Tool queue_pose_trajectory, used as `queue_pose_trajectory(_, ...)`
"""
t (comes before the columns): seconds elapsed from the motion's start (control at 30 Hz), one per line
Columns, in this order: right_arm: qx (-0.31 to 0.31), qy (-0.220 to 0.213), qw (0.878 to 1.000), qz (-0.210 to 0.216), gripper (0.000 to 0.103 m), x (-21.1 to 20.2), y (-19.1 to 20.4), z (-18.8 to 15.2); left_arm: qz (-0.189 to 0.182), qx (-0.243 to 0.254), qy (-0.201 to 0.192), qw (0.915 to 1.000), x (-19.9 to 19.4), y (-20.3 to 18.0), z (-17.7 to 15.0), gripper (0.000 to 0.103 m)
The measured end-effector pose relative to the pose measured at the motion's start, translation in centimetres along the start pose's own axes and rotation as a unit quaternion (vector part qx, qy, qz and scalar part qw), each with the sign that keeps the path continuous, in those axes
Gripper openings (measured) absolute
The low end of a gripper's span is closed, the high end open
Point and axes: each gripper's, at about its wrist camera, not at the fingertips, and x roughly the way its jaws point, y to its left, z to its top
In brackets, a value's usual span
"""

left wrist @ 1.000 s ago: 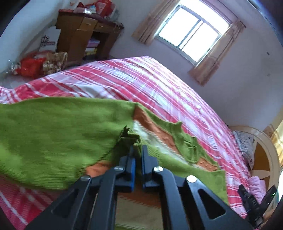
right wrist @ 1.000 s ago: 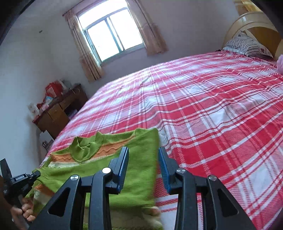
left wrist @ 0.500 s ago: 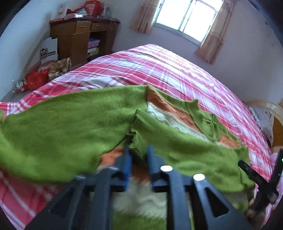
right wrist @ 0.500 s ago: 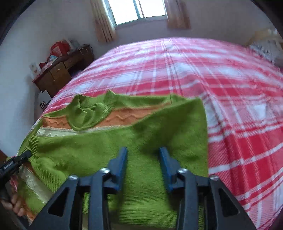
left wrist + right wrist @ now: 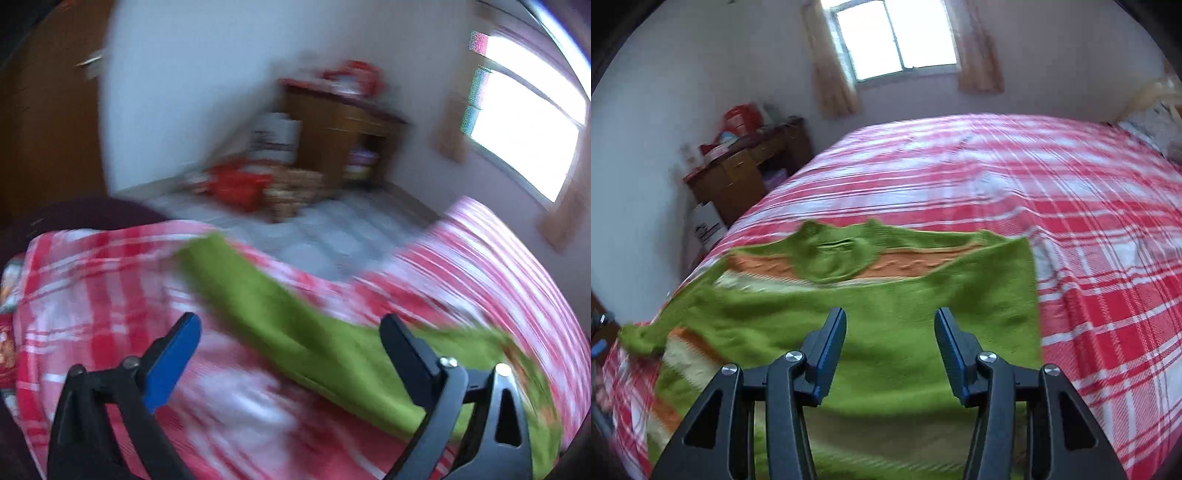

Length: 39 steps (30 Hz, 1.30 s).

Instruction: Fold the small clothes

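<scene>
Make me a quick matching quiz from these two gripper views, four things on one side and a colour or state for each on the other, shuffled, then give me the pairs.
Column one:
1. sweater
2. bedspread
3. left gripper
4. cabinet

Column two:
A. brown wood, against the wall beside the bed
B. red and white plaid
C. jaws wide apart, holding nothing
D. green with an orange band below the collar

Pairs: 1-D, 2-B, 3-C, 4-A
</scene>
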Motion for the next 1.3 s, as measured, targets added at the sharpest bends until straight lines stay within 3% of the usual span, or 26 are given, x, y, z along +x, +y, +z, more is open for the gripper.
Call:
queue_pose_trajectory(0.1,-0.024,0.010,1.000,0.009,0.051,0.5,1.7,-1.3,0.016,-0.058,0.027,0.9978,3.4,3.2,1.7,0.087)
queue_pose_trajectory(0.13,-0.027,0.017,0.999,0.006,0.051,1.0,1.9,-1.7,0.013,-0.070,0.036,0.9968,4.5,3.8,2.0,0.076)
queue_pose_trajectory(0.2,-0.017,0.043,0.999,0.001,0.051,2.1,1.6,-2.5,0.013,-0.069,0.056,0.9960,6.9,4.0,2.5,0.064)
queue_pose_trajectory(0.3,0.022,0.049,0.999,0.008,0.051,2.4,-0.1,-2.6,0.023,-0.058,0.077,0.9950,8.7,3.4,2.3,0.054)
queue_pose_trajectory(0.37,0.042,0.053,0.998,0.017,0.051,2.6,-0.9,-2.6,0.030,-0.049,0.063,0.9964,8.9,3.0,1.9,0.049)
queue_pose_trajectory(0.43,0.044,0.051,0.998,0.018,0.051,2.6,-0.9,-2.7,0.012,-0.035,0.067,0.9971,9.3,2.5,1.8,0.017)
queue_pose_trajectory(0.53,0.034,0.054,0.998,0.009,0.051,2.7,-0.5,-2.7,0.009,-0.030,0.060,0.9977,9.0,2.4,2.1,0.009)
queue_pose_trajectory(0.63,0.033,0.054,0.998,0.009,0.052,2.8,-0.5,-2.8,-0.011,-0.025,0.048,0.9985,8.1,1.9,2.8,0.008)
queue_pose_trajectory(0.8,0.040,0.052,0.998,0.016,0.051,2.8,-0.9,-2.9,-0.081,0.051,-0.029,0.9950,1.8,-4.9,3.4,0.007)
queue_pose_trajectory(0.9,0.043,0.051,0.998,0.018,0.052,2.8,-1.0,-2.9,-0.145,0.119,-0.072,0.9796,-3.2,-11.2,1.6,0.008)
queue_pose_trajectory(0.97,0.045,0.050,0.998,0.020,0.052,2.8,-1.0,-2.9,-0.196,0.168,-0.083,0.9626,-6.0,-15.8,-0.7,0.008)
queue_pose_trajectory(1.1,0.049,0.048,0.997,0.025,0.052,2.6,-1.3,-3.0,-0.265,0.244,-0.051,0.9315,-8.0,-24.1,-7.1,0.008)
queue_pose_trajectory(1.3,0.058,0.046,0.997,0.034,0.052,2.6,-1.6,-3.0,-0.299,0.305,0.013,0.9042,-8.1,-30.0,-15.2,0.008)
